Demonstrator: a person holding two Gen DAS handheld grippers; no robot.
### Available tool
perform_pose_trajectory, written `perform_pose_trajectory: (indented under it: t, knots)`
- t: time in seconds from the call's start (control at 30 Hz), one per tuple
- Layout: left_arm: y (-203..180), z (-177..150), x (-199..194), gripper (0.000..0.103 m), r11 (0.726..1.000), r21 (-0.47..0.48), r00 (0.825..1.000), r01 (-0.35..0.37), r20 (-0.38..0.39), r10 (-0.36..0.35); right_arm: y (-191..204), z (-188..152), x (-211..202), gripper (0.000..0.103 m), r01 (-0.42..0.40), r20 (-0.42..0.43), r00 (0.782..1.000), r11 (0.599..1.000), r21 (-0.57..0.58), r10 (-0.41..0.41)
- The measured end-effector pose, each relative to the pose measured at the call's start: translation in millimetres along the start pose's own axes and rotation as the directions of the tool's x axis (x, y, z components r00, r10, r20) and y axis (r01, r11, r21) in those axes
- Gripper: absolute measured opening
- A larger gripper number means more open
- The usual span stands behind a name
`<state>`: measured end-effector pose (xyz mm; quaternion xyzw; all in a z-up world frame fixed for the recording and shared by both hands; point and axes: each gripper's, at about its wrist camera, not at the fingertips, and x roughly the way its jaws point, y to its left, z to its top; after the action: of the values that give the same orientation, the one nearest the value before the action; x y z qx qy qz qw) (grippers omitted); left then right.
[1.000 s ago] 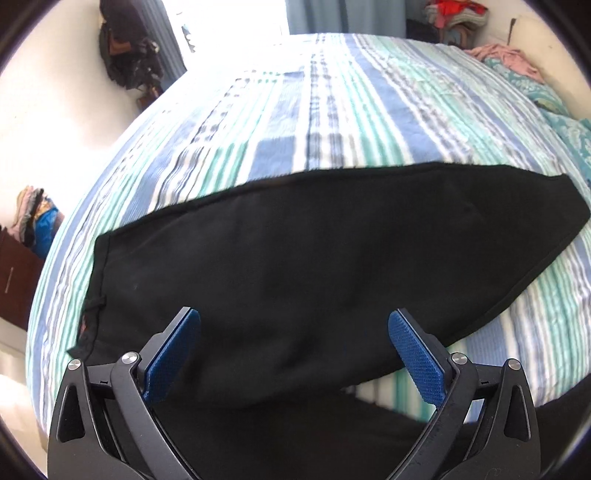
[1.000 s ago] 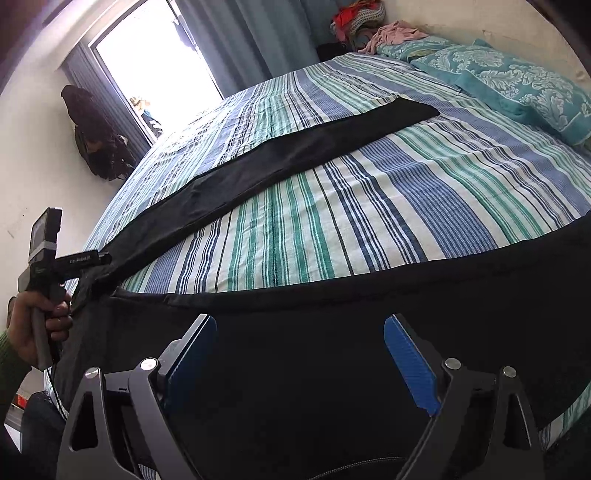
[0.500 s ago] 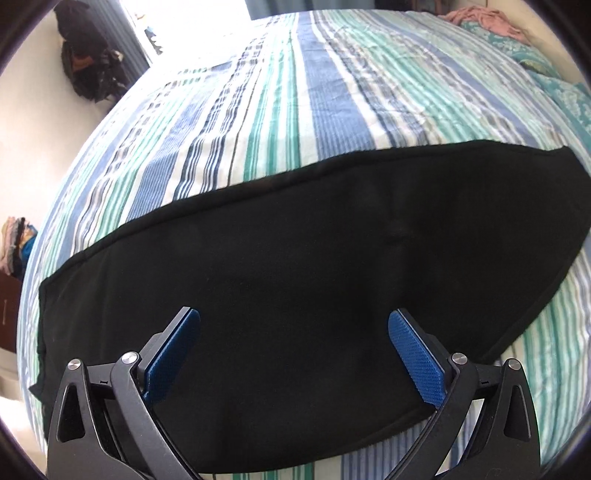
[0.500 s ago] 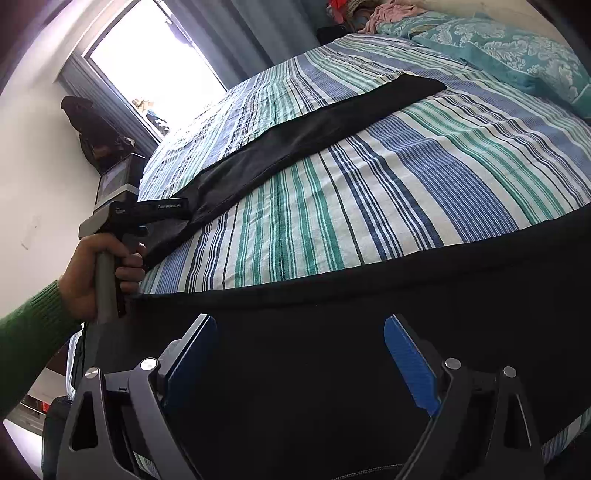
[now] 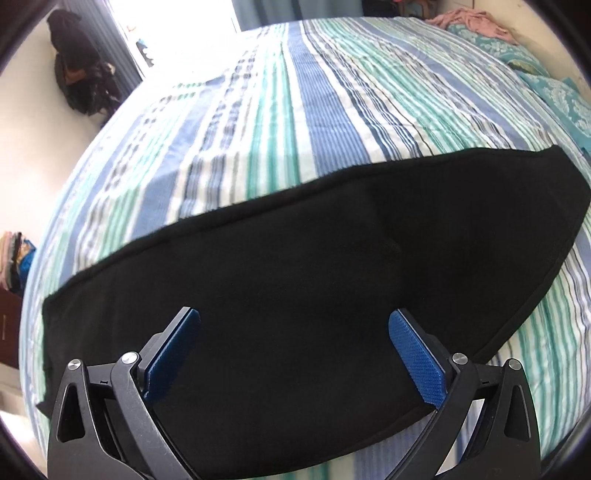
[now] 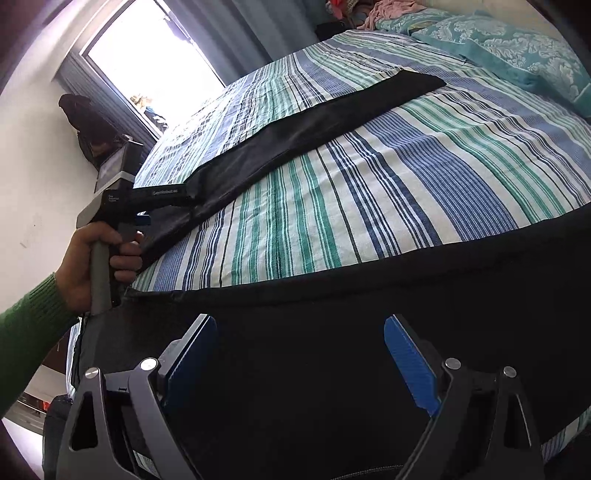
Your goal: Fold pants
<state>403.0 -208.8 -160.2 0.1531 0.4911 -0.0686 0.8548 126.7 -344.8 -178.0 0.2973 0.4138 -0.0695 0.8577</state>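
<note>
Black pants lie spread flat on a striped bed. In the right wrist view one leg runs toward the far pillows and the other leg lies across the near edge. My left gripper is open and empty, hovering just above the far leg. It also shows in the right wrist view, held by a hand at the left, over the leg's near end. My right gripper is open and empty above the near leg.
The bed has a blue, green and white striped sheet. Teal patterned pillows lie at the head, with a pile of clothes beyond. A window and a dark bag on the wall are at the far left.
My left gripper has moved forward along the far leg, away from the waistband. The right gripper has hardly moved.
</note>
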Motion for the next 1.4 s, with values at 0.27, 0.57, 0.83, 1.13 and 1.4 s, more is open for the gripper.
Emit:
perform_pose_trajectory:
  t: [0.27, 0.57, 0.83, 1.13, 1.4]
  knots:
    - [170, -75, -37, 0.102, 0.962, -0.239, 0.991, -0.133, -0.038, 0.127, 8, -2, -4, 0.092, 0.036, 0.017, 0.999, 0.998, -0.048, -0.035]
    - [245, -113, -51, 0.102, 0.886, -0.443, 0.980, -0.135, 0.069, 0.184, 33, -16, 7, 0.092, 0.078, 0.011, 0.997, 0.983, -0.166, -0.077]
    - [228, -137, 20, 0.103, 0.904, -0.413, 0.989, -0.112, 0.040, 0.141, 57, -24, 6, 0.092, 0.100, 0.045, 0.995, 0.962, -0.254, -0.091]
    - [223, -137, 22, 0.103, 0.906, -0.399, 0.983, -0.141, 0.050, 0.175, 138, 54, 56, 0.093, 0.012, 0.038, 0.999, 0.943, -0.334, 0.001]
    - [222, -139, 25, 0.103, 0.905, -0.402, 0.982, -0.139, 0.063, 0.179, 226, 127, 210, 0.093, -0.146, -0.234, 0.972, 0.867, -0.476, 0.034]
